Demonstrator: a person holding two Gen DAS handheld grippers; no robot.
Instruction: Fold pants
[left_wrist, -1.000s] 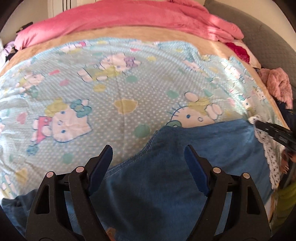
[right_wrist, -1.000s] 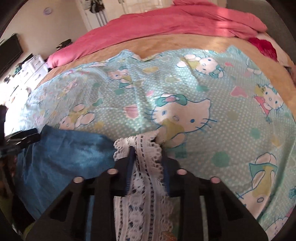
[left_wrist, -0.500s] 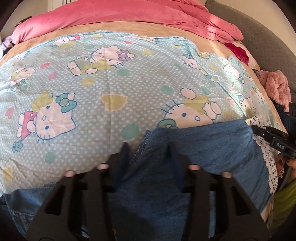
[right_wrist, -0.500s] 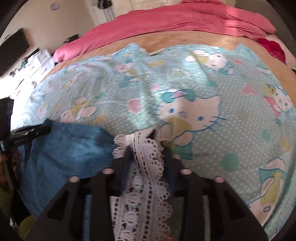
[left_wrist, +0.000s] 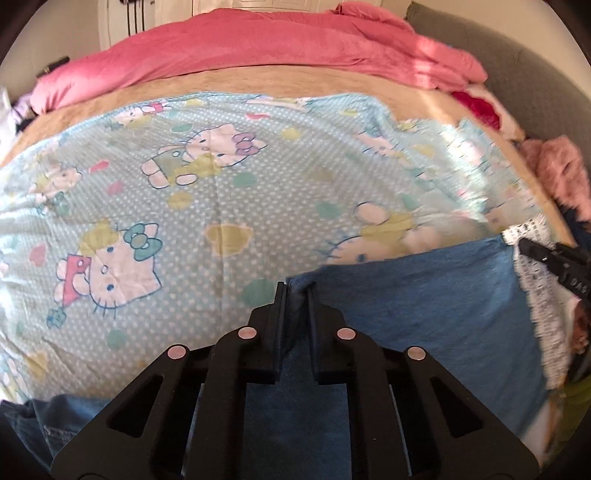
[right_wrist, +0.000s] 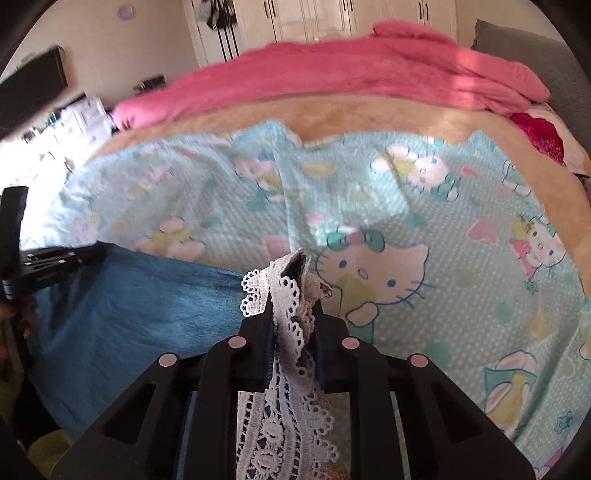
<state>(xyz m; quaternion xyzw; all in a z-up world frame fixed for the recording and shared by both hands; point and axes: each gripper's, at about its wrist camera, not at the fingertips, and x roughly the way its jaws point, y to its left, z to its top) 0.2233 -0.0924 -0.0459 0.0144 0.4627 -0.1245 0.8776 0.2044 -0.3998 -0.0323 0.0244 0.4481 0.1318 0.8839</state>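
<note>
Closing since a second ago, the left gripper (left_wrist: 295, 291) is now pinching the pants (left_wrist: 424, 314) at their denim corner. Beside it, the right gripper (right_wrist: 295, 291) is tightening on the lace trim (right_wrist: 291, 325), so both ends seem ready for lifting into a fold.

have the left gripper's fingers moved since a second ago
Yes. The left gripper has shut on the pants corner, its fingers closing inward over the bedsheet.

A bedroom: bed (left_wrist: 295, 85), pink duvet (right_wrist: 351, 70), wardrobe doors (right_wrist: 332, 14).
</note>
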